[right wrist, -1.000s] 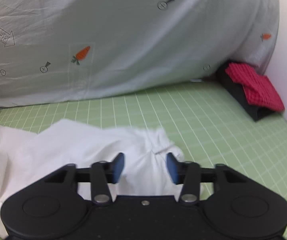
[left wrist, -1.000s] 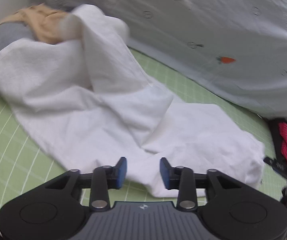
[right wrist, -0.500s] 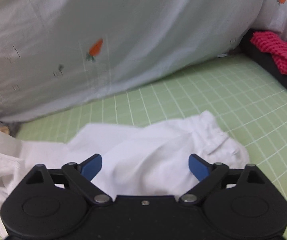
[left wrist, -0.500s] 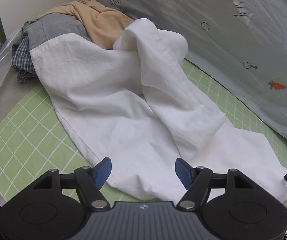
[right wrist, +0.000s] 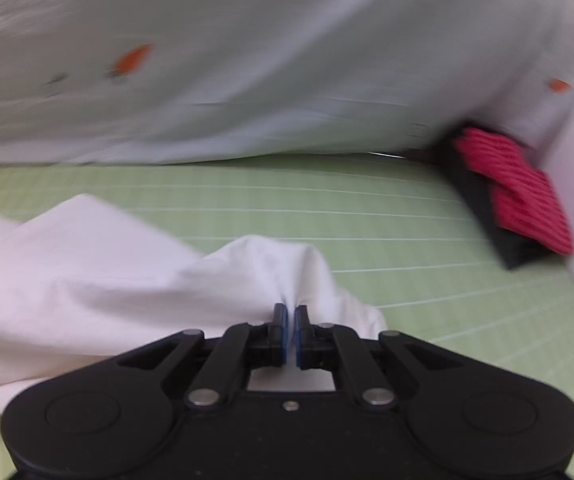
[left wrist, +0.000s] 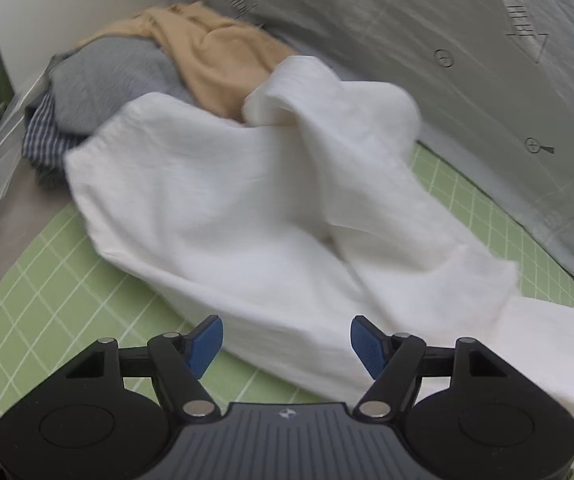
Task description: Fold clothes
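Right tongs (right wrist: pixel 291 330) clenched on white garment (left wrist: pixel 271 216) hem — left tongs (left wrist: pixel 286 344) gaping above it; lopsided pull could bunch fabric.

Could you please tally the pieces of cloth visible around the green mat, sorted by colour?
White garment: 1
Tan garment: 1
Grey garment: 1
Blue checked cloth: 1
Pale carrot-print sheet: 1
Red cloth: 1
Black cloth: 1
Total: 7
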`<state>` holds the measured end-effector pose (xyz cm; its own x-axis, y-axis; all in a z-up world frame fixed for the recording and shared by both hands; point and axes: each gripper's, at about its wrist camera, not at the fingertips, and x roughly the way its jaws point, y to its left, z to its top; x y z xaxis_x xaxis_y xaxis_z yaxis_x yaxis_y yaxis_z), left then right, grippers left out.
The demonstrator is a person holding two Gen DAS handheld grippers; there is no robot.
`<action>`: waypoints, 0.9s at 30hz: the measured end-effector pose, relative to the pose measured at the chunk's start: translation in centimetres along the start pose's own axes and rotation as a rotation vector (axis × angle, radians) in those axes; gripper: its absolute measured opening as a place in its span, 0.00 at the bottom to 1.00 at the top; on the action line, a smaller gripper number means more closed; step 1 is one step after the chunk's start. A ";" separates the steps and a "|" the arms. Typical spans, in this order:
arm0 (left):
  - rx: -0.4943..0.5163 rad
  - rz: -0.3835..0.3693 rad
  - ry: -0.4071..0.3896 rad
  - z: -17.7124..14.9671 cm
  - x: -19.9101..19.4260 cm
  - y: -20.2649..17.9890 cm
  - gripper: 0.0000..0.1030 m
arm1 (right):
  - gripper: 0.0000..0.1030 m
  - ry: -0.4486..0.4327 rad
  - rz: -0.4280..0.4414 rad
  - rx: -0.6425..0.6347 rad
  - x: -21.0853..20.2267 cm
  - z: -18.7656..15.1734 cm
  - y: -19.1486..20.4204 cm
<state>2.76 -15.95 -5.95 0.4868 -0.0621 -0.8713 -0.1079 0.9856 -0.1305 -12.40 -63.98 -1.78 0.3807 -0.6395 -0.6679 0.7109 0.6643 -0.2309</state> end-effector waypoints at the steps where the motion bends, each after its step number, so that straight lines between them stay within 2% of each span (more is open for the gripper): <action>1: -0.019 0.008 0.015 -0.3 0.2 0.4 0.69 | 0.00 0.005 -0.115 0.001 0.8 0.3 -1.4; 2: -0.035 0.014 0.025 -0.5 0.3 0.7 0.70 | 0.00 0.021 -0.206 -0.002 1.6 0.5 -2.8; 3: -0.047 0.021 0.036 -0.6 0.5 0.9 0.70 | 0.00 0.048 -0.225 0.041 2.2 0.8 -4.6; 5: -0.071 0.034 0.058 -0.9 0.9 1.5 0.70 | 0.10 0.053 -0.168 0.223 1.8 0.9 -7.6; 6: -0.083 0.041 0.069 -1.0 1.1 1.7 0.70 | 0.27 0.049 -0.130 0.268 1.4 0.9 -8.0; 7: -0.094 0.048 0.080 -1.1 1.3 2.0 0.70 | 0.50 0.044 -0.089 0.287 0.8 0.8 -8.0; 10: -0.093 0.060 0.101 -0.9 1.8 1.7 0.70 | 0.79 0.026 -0.001 0.304 -0.5 0.7 -5.3; 12: -0.078 0.057 0.109 -0.7 2.1 1.3 0.70 | 0.84 0.038 0.058 0.321 -0.3 0.9 -3.0; 14: -0.052 0.047 0.108 -0.4 2.3 0.7 0.71 | 0.85 0.061 0.078 0.336 0.4 1.4 -0.6; 18: -0.015 0.034 0.103 0.2 2.7 -0.3 0.73 | 0.86 0.140 -0.001 0.311 2.6 2.2 2.5; 20: 0.007 0.025 0.099 0.5 2.7 -0.9 0.73 | 0.72 0.123 0.032 0.290 2.5 1.9 2.8; 21: 0.017 0.023 0.097 0.6 2.7 -1.1 0.73 | 0.48 0.105 0.072 0.270 2.2 1.6 2.7; 22: 0.024 0.020 0.097 0.6 2.6 -1.2 0.73 | 0.33 0.097 0.095 0.247 1.7 1.4 2.7; 23: 0.032 0.017 0.098 0.5 2.6 -1.4 0.73 | 0.31 0.093 0.109 0.224 1.3 1.1 2.6; 26: 0.056 0.000 0.099 0.2 2.1 -1.8 0.73 | 0.34 0.060 0.149 0.289 -0.8 0.3 1.5; 27: 0.064 -0.008 0.098 0.0 1.7 -2.0 0.73 | 0.49 0.041 0.159 0.321 -1.5 0.2 1.2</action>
<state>3.79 -18.07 -7.23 0.4002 -0.0818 -0.9128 -0.0471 0.9929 -0.1096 -11.98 -62.32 -0.88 0.4815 -0.5177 -0.7072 0.7970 0.5943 0.1077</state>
